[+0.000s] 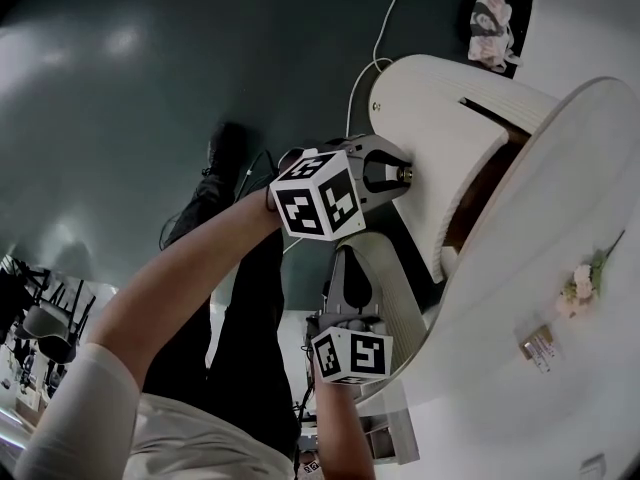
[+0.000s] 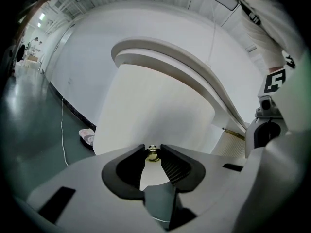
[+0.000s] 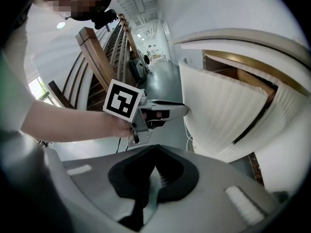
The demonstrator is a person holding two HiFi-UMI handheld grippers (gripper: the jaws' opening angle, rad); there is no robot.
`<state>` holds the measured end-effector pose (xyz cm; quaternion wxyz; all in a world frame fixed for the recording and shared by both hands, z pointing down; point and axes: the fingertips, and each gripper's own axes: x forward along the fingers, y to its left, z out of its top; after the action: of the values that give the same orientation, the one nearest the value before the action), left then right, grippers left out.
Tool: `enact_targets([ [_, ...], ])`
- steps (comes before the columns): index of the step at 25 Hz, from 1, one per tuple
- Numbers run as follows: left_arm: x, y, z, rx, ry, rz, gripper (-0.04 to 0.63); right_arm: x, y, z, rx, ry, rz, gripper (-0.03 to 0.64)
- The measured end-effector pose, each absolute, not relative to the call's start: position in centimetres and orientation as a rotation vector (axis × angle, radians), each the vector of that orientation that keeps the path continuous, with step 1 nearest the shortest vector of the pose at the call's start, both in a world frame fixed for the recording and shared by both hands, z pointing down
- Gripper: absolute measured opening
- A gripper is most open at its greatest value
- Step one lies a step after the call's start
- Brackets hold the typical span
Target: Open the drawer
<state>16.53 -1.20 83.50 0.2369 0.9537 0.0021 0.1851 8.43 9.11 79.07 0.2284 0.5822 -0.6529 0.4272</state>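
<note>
The drawer (image 1: 440,118) has a rounded, ribbed white front and sits under a curved white desk top (image 1: 560,218). It stands partly pulled out, and a gap shows its wooden inside (image 3: 238,74). My left gripper (image 1: 400,175) is shut on the small brass knob (image 2: 152,153) in the middle of the drawer front (image 2: 155,106). The knob is pinched between the two black pads. My right gripper (image 3: 155,148) hangs lower, beside the drawer, with its jaw tips together and nothing between them. Its marker cube (image 1: 350,356) shows below the left one.
A white cable (image 1: 385,28) runs across the dark floor, and a crumpled bundle (image 1: 492,23) lies by the desk's far end. Small flowers (image 1: 585,283) and a tag (image 1: 540,346) lie on the desk top. A slatted wooden frame (image 3: 97,47) stands behind my left arm.
</note>
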Motion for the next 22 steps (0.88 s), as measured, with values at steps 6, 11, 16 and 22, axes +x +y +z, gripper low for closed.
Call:
enact_targets([
  [6, 14.8, -0.8, 83.7, 2.618, 0.015, 0.55, 0.104, 8.0, 9.0, 78.8, 1.597, -1.811, 1.172, 0.011],
  [11, 11.9, -0.5, 83.6, 2.612, 0.017, 0.574, 0.104, 5.6, 9.2, 78.4, 1.591, -1.831, 1.173, 0.011],
  [16, 9.8, -0.3, 83.6, 2.613, 0.012, 0.59, 0.106, 4.9, 9.4, 78.5, 1.593, -1.83, 1.171, 0.011],
  [22, 8.0, -0.2, 83.7, 2.61, -0.001, 0.603, 0.105, 4.8, 10.1, 78.3, 1.593, -1.824, 1.167, 0.011],
])
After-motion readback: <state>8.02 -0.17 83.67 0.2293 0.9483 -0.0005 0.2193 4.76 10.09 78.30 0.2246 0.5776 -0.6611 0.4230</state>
